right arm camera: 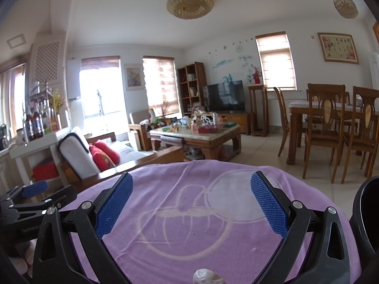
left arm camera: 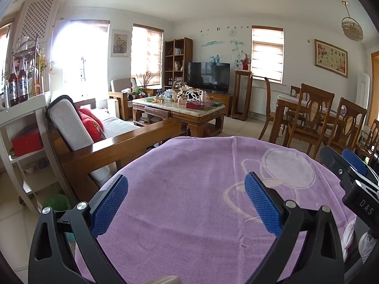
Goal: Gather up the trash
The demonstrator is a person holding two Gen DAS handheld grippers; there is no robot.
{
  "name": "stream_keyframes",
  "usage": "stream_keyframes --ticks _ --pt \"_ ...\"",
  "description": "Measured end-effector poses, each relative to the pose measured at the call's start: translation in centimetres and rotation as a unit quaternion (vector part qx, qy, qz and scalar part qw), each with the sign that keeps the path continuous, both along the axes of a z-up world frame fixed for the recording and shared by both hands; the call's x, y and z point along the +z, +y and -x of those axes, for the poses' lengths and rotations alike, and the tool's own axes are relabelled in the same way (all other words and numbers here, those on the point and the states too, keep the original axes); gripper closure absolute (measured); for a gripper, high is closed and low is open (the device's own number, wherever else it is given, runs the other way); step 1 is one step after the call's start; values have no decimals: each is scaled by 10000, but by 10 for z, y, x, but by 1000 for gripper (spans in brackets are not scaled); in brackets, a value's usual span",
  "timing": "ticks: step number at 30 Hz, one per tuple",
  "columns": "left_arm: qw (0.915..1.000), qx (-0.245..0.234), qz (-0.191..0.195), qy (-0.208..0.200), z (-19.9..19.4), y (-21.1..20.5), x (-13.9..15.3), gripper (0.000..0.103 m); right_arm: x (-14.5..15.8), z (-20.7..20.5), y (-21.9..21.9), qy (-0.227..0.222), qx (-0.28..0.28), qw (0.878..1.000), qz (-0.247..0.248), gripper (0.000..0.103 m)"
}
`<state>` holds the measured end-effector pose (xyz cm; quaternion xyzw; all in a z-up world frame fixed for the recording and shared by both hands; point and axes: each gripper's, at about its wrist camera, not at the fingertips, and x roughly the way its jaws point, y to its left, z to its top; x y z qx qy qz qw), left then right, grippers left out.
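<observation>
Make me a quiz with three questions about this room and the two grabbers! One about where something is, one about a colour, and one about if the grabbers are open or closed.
1. Where does the small white crumpled thing lie?
A. on the purple cloth, near the right gripper
B. on the sofa
C. on the dining table

2. What colour are the pads on the gripper fingers?
A. red
B. blue
C. yellow

3. How are the two grippers?
A. both shut on trash
B. one open, one shut
C. both open, holding nothing

Answers:
1. A: the right wrist view shows it at the bottom edge, on the purple cloth, below the right gripper.
2. B: both views show blue textured pads.
3. C: the left gripper and the right gripper have their fingers spread wide, with only cloth between them.
</observation>
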<state>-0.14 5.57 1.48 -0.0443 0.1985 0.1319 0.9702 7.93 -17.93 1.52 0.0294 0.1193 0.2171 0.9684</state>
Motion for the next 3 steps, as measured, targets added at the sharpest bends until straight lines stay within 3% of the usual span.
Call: stream_keyframes --ticks 3 --pt "10000 2 31 3 0 0 1 5 -1 0 -1 4 -6 10000 7 5"
